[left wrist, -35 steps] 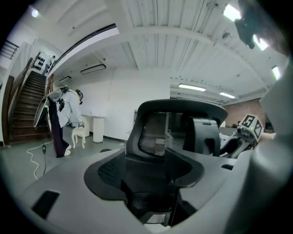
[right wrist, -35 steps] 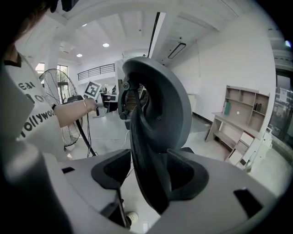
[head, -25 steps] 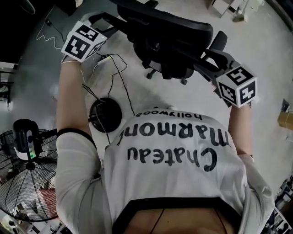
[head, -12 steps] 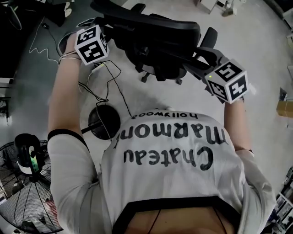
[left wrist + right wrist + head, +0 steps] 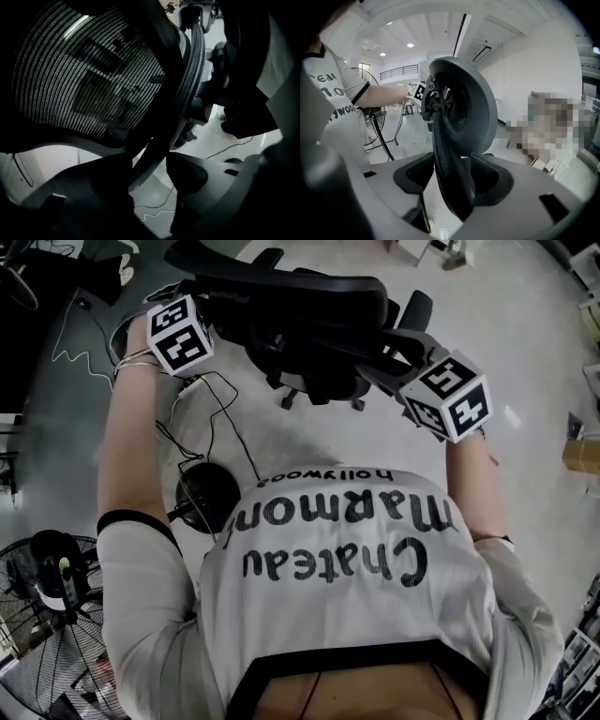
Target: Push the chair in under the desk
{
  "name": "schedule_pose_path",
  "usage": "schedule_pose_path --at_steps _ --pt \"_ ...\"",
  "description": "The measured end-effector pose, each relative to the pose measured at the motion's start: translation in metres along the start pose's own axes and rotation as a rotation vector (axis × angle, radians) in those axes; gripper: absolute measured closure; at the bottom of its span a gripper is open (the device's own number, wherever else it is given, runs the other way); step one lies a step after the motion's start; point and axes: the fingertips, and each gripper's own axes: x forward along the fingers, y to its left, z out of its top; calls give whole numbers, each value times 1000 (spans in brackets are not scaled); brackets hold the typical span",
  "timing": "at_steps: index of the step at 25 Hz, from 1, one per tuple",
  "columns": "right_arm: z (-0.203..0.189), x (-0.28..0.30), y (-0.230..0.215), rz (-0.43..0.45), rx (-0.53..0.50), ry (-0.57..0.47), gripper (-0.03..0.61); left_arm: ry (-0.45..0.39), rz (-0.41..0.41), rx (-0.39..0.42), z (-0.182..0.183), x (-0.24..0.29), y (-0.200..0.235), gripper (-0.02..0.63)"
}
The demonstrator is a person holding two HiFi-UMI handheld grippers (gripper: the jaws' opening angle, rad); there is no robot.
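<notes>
The black office chair (image 5: 314, 329) is standing on the pale floor (image 5: 525, 324) directly ahead of the person. Its mesh backrest (image 5: 84, 79) is facing them, and its wheeled base (image 5: 323, 388) is showing just below it in the head view. The right gripper (image 5: 452, 180) is clamping the backrest's right edge. Its jaws are standing fairly wide, with both pads pressing on the curved dark frame (image 5: 445, 140) running up between them. The left gripper (image 5: 149, 176) is taking the opposite edge. Its jaws have just been closing and are sitting wide on the frame bar crossing between them, tight along one pad and meeting the tip of the other. In the head view the two grippers are flanking the backrest, and the person's bare forearms (image 5: 131, 446) are reaching forward to them. The person is wearing a white printed T-shirt (image 5: 347, 615). Beside their left arm, black cables (image 5: 225, 399) are trailing across the floor to a round black base (image 5: 206, 495). A floor fan (image 5: 52, 634) is standing at the lower left of the head view.
</notes>
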Motion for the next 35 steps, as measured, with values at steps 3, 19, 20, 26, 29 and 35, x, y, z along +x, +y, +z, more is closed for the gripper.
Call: schedule_pose_path --at_steps 3,19,20,26,29,35 --pt "-3 5 -2 3 -17 -16 324 13 5 -27 -1 6 -2 387" --pt "-7 19 -68 102 -52 -78 324 89 -5 -97 23 39 28 387" --pt "-6 16 -72 109 -49 -84 324 94 -4 -96 26 38 31 387" --pt "-4 22 -103 167 -32 -98 313 112 -8 -104 39 48 49 387" --pt "-7 24 -116 198 -7 -103 297 120 -20 -98 45 54 53 387" --pt "-6 26 -123 236 -21 -123 285 127 -51 -79 48 59 57 380"
